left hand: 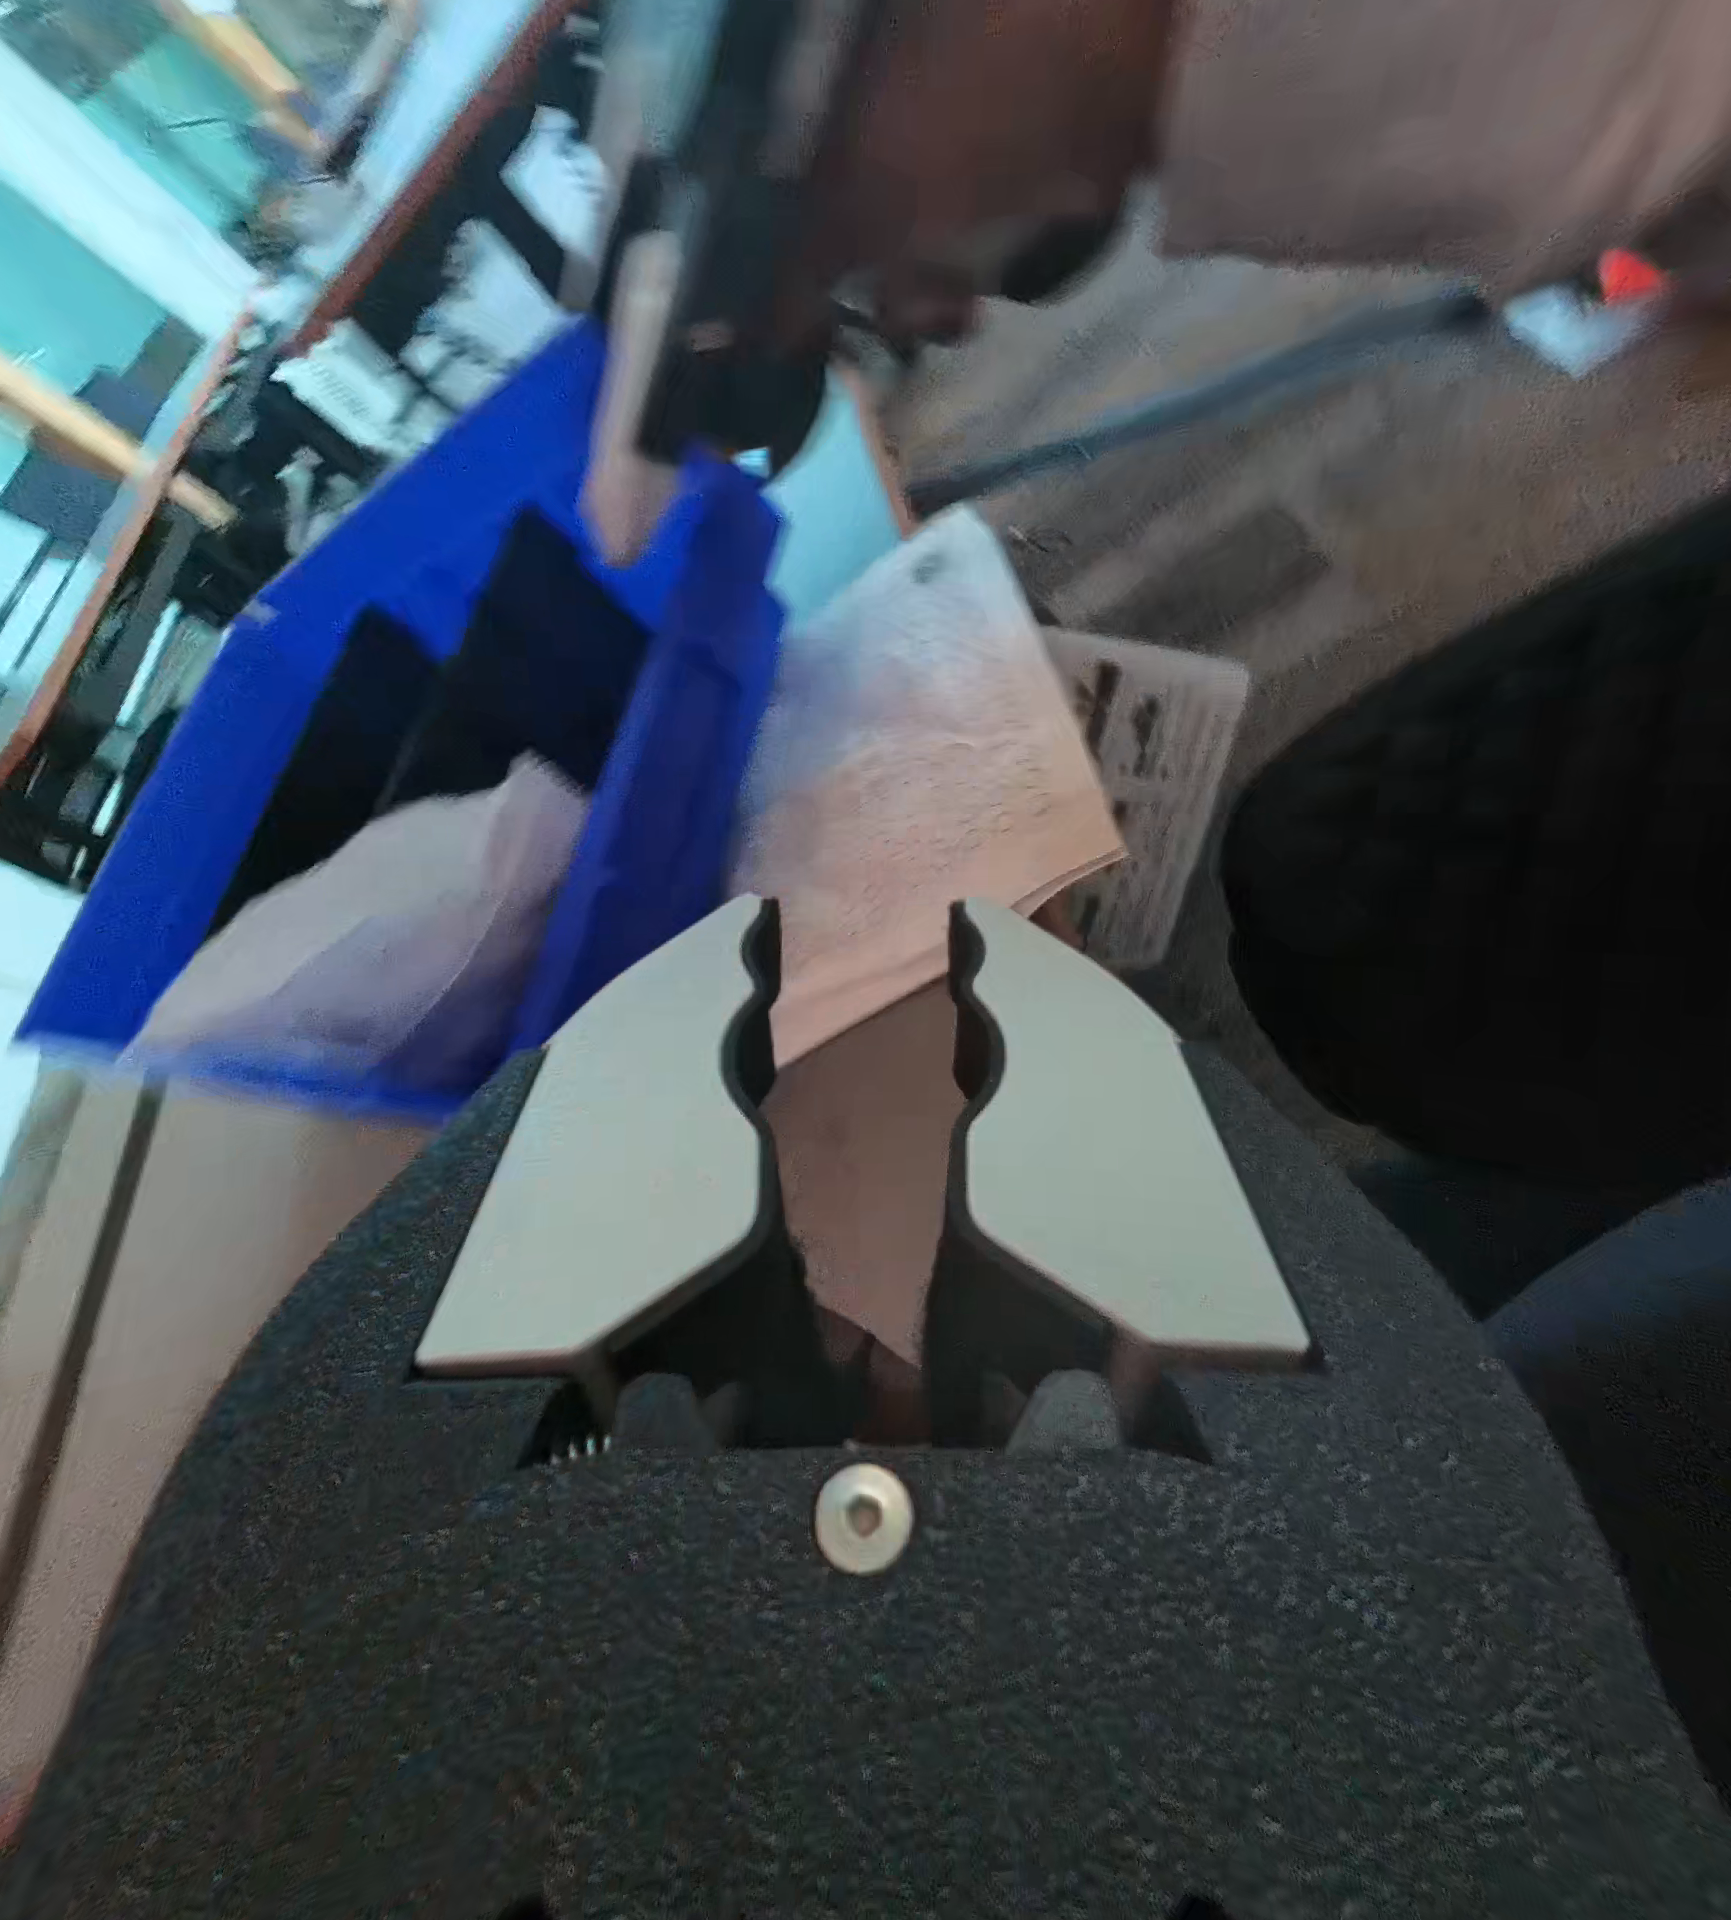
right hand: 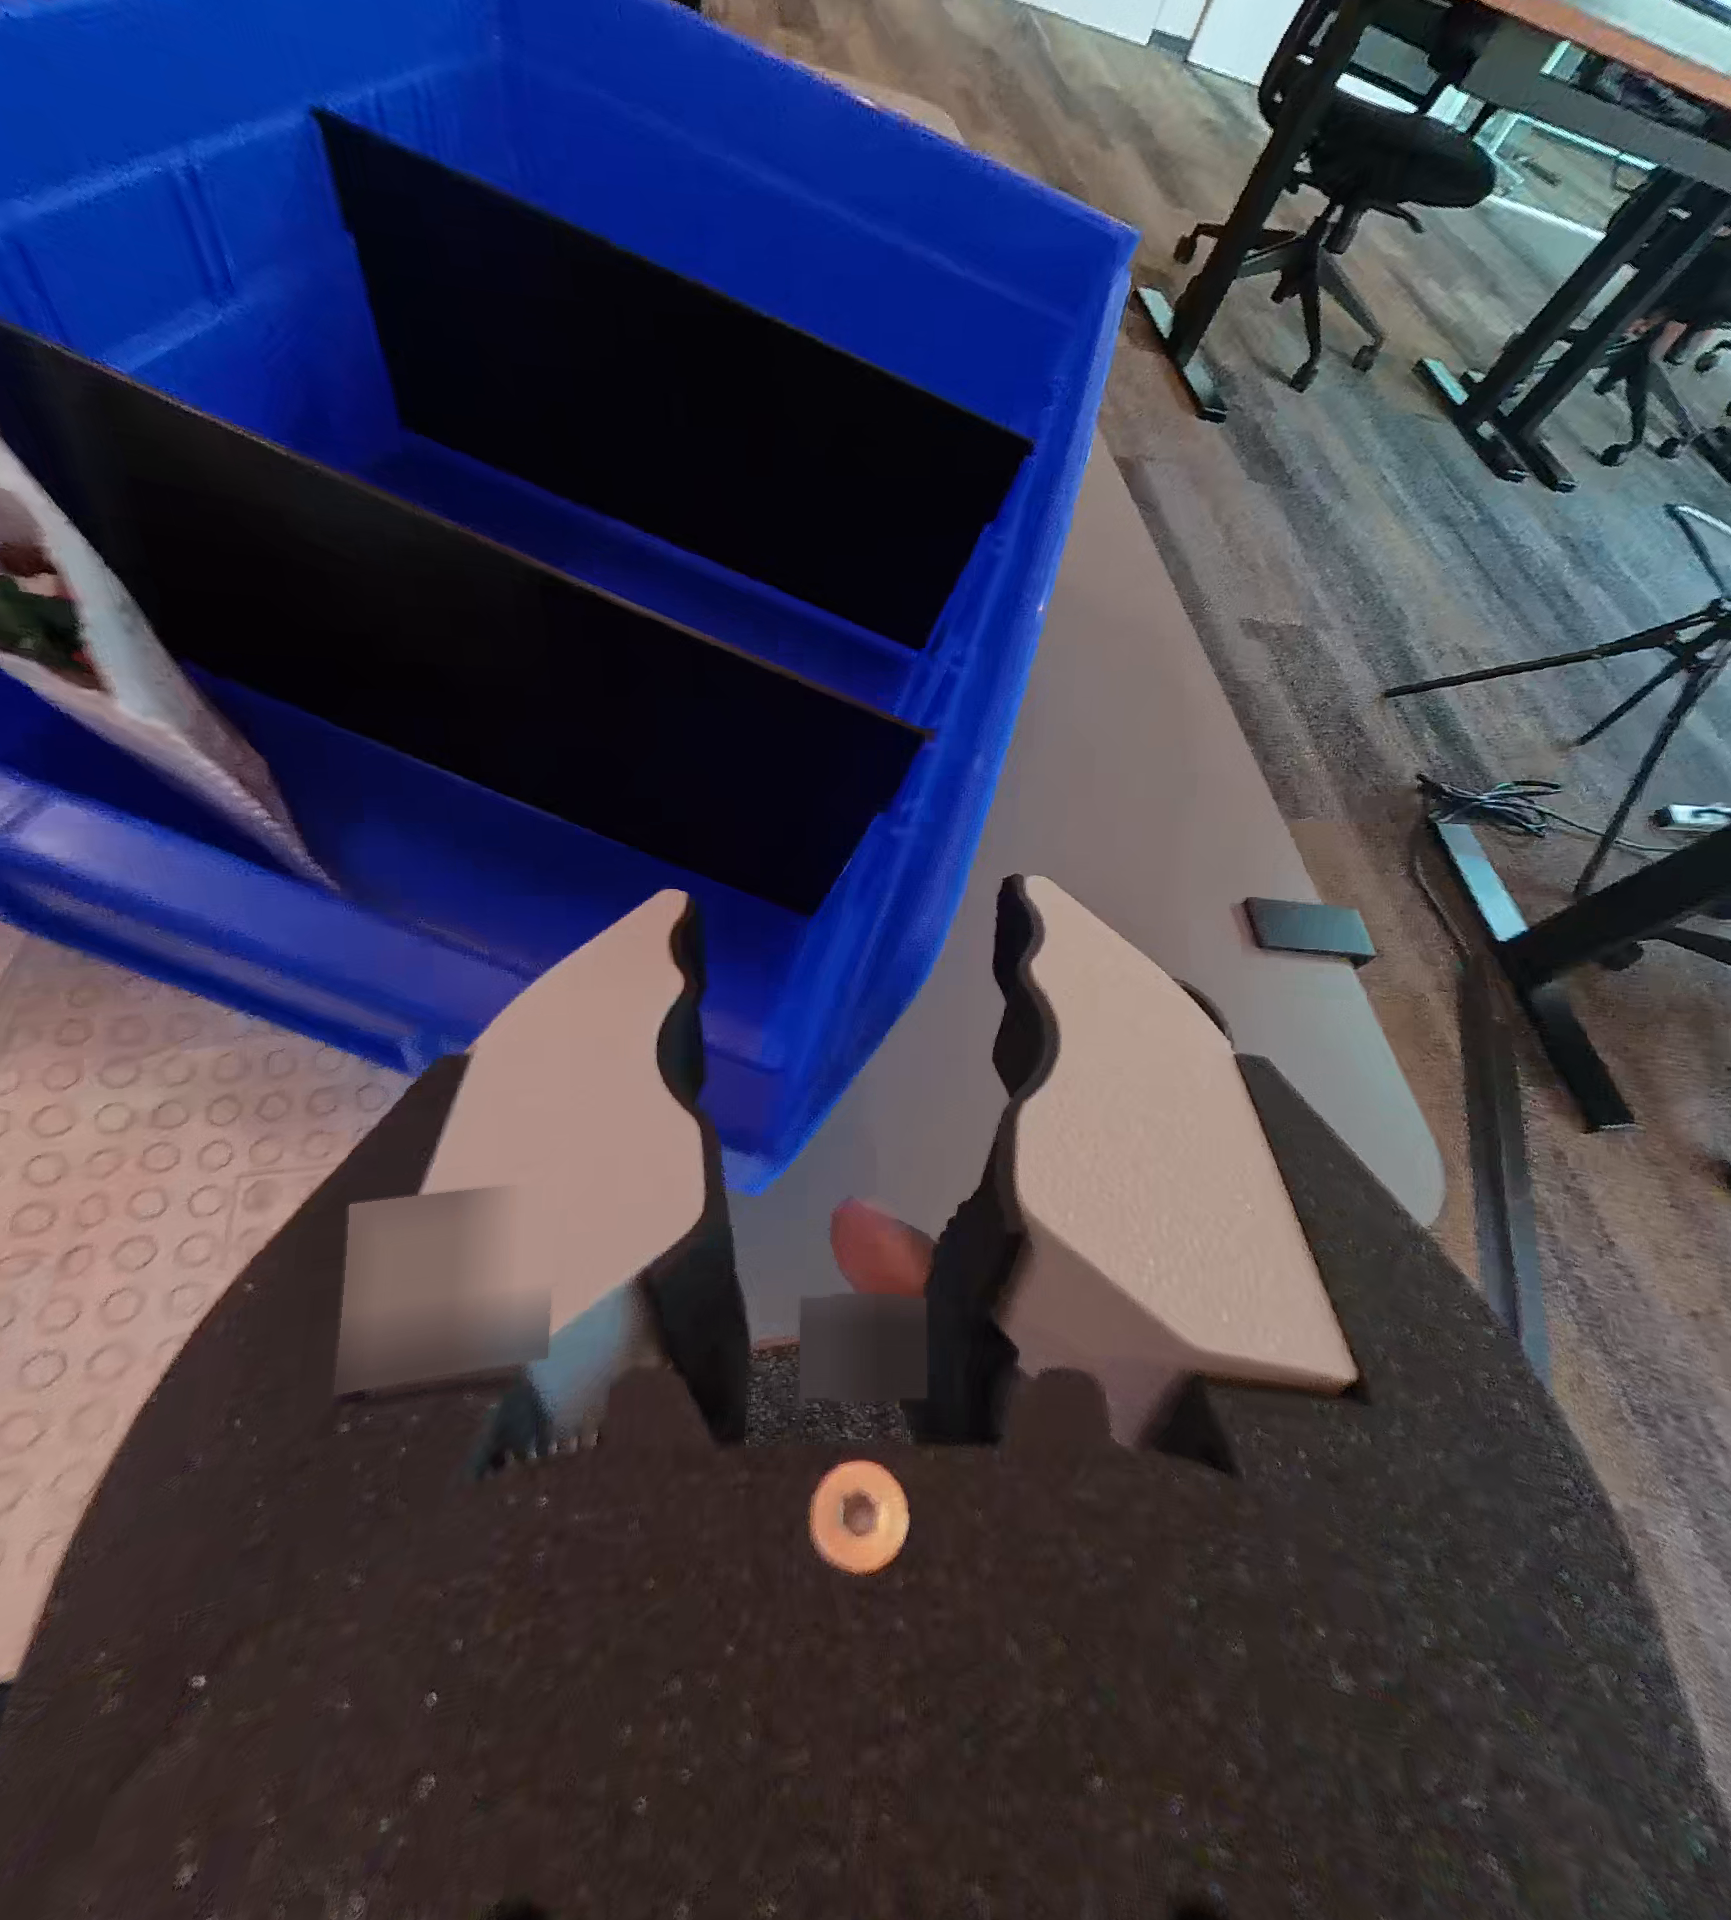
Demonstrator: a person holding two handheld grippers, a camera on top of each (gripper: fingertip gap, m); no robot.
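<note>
- The left gripper [left hand: 863, 940], with pale grey fingers in a black textured body, pinches a pale pink bubble-wrap pouch [left hand: 928, 748]; the pouch's corner runs down between the fingers, which are drawn in close on it.
- Ahead and to the left of the left gripper stands a deep blue plastic bin [left hand: 663, 727] with two black flat dividers [left hand: 549, 665] standing upright across its inside.
- A second pale bubble-wrap pouch [left hand: 393, 914] leans in the bin's nearest compartment, its top rising above the rim; the view here is blurred.
- Just right of the held pouch lies a white printed sheet [left hand: 1167, 769], and farther right a large black rounded shape that I cannot identify.
- The right gripper [right hand: 845, 904] hangs spread apart with nothing between its fingers, just before the near right corner of the same blue bin [right hand: 1027, 623].
- From the right wrist view, the two black dividers [right hand: 528, 644] split the bin into three compartments; the middle and far compartments show only their blue floor.
- In the nearest compartment, at the left of the right gripper, leans a pale bubble-wrap pouch [right hand: 61, 623] with a small green circuit board [right hand: 19, 618] visible through it.
- Below left of the right gripper, more pink bubble wrap [right hand: 92, 1195] lies flat on the pale table [right hand: 1152, 790], touching the bin's front wall.
- A small dark flat rectangle [right hand: 1308, 928] lies on the table to the right of the right gripper, near the table edge.
</note>
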